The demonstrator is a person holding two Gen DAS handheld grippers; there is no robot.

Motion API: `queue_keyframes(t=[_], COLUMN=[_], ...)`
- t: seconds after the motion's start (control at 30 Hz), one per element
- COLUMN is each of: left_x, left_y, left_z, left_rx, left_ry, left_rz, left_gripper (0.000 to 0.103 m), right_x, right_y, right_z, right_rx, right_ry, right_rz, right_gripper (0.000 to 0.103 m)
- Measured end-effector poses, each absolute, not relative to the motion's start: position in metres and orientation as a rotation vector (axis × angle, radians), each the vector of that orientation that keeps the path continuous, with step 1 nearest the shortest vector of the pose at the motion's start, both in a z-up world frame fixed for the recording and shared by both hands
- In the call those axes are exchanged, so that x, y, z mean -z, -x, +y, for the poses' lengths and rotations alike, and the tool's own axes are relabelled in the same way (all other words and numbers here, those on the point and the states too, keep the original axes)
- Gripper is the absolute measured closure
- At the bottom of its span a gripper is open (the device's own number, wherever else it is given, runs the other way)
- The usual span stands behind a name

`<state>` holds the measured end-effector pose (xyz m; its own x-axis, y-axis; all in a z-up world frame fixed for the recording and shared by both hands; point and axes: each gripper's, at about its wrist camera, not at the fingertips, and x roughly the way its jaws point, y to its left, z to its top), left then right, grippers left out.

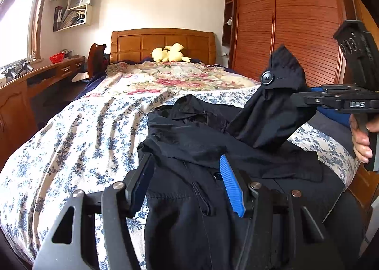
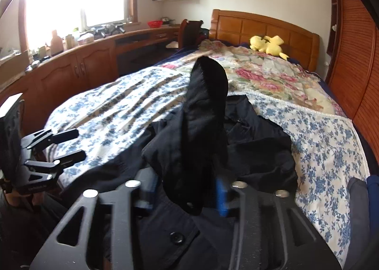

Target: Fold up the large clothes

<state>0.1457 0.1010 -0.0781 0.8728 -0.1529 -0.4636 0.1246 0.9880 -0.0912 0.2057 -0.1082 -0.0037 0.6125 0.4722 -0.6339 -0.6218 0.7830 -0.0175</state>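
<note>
A large black coat (image 1: 208,151) lies on the bed, near its foot. My left gripper (image 1: 187,175) is open over the coat's front, holding nothing. My right gripper (image 2: 187,189) is shut on the coat's sleeve cuff (image 2: 203,113) and holds it up above the coat. In the left wrist view that cuff (image 1: 272,104), with a black button (image 1: 267,77), hangs from the right gripper (image 1: 305,99) at the right. The left gripper also shows in the right wrist view (image 2: 68,146), at the far left, open.
The bed has a blue floral sheet (image 1: 78,142) and a pink floral quilt (image 1: 175,75). A yellow plush toy (image 1: 169,53) lies by the wooden headboard (image 1: 163,42). A wooden desk (image 2: 90,56) runs along the left; a wardrobe (image 1: 296,21) stands at the right.
</note>
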Motion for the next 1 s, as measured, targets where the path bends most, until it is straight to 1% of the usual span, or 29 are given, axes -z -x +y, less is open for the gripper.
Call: queue_keyframes(t=[0.2,0.37,0.67,0.9,1.0], left_x=[0.079,0.082,0.099,0.131,0.138], left_y=[-0.146,-0.148,-0.151,-0.148,-0.140], left_z=[0.104,0.101,0.088,0.068,0.060], left_rx=[0.139,0.144,0.167,0.163,0.154], left_ry=[0.062,0.057,0.033,-0.011,-0.036], left_rz=[0.496,0.505,0.559,0.653,0.664], left_gripper=[0.046,0.046,0.046,0.046,0.046], right_x=[-0.007,0.000,0.043,0.081,0.097], right_y=[-0.191,-0.187,-0.184,-0.189,-0.196], right_z=[-0.111,-0.122,-0.166,-0.195,-0.199], right_rx=[-0.679,-0.644,-0.548,-0.518,-0.532], right_ry=[0.227,0.245,0.216,0.197,0.201], right_rz=[0.631,0.643,0.711,0.754,0.768], right_gripper=[0.047,0.047,0.047,0.047,0.047])
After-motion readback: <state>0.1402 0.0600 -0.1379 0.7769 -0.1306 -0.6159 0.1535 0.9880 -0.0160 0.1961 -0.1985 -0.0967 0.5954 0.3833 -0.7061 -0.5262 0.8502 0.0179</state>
